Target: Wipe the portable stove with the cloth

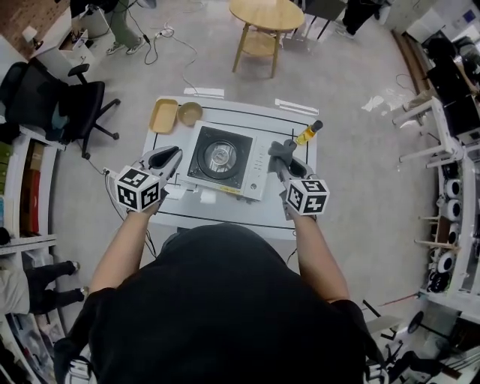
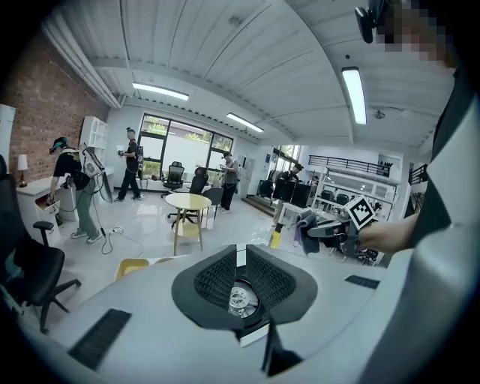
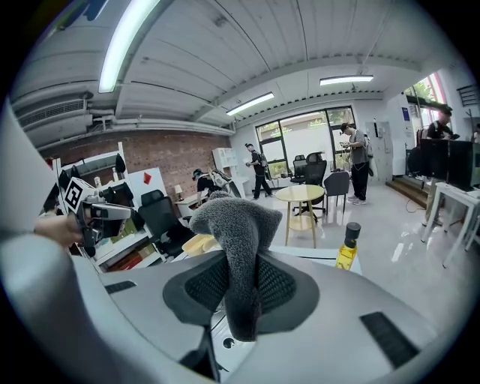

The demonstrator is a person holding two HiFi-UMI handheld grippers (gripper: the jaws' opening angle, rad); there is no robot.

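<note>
The white portable stove point(image 1: 225, 161) with its round black burner sits in the middle of the white table point(image 1: 225, 214). My right gripper point(image 1: 285, 163) hovers over the stove's right end, shut on a grey cloth point(image 1: 282, 150). In the right gripper view the cloth point(image 3: 236, 240) bulges above the jaws point(image 3: 240, 277) and hangs down over the stove's white top point(image 3: 225, 341). My left gripper point(image 1: 169, 159) is at the stove's left edge, shut and holding nothing. The left gripper view looks past the jaws point(image 2: 241, 259) onto the burner point(image 2: 241, 298).
A yellow tray point(image 1: 163, 115) and a tan bowl point(image 1: 190, 113) stand at the table's back left. An oil bottle point(image 1: 308, 133) lies at the back right, next to the stove. A black office chair point(image 1: 52, 101) is to the left and a round wooden table point(image 1: 266, 19) beyond.
</note>
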